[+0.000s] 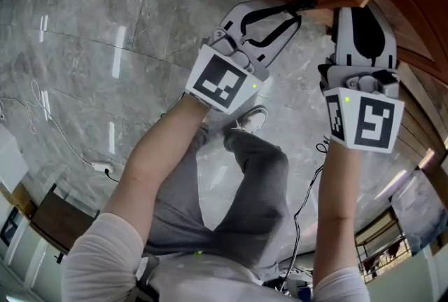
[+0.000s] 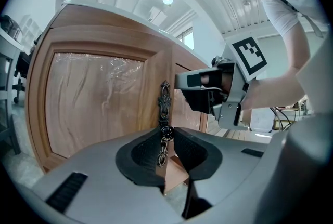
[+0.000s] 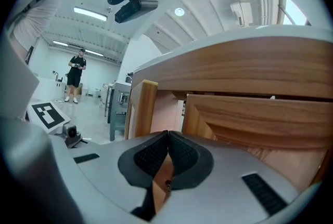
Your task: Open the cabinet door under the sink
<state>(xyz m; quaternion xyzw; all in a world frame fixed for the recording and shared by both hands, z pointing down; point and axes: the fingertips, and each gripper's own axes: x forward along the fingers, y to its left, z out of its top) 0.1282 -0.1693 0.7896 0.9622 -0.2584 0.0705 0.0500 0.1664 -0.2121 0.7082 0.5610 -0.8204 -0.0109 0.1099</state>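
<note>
Jaws of the left gripper are clamped on the ornate dark metal handle, its round boss pinched between the two black pads. The handle runs upright along the right-hand edge of the wooden cabinet door, whose inset panel is covered with wrinkled clear film. In the head view the cabinet lies along the top right corner, both grippers reaching up to it over a grey marble floor and the person's grey trousers. The right gripper has its jaws together at the tips; a small metal piece shows in the slit below them, and whether it is gripped cannot be told. Ahead of it a wooden upright edge stands apart from a framed wooden panel.
</note>
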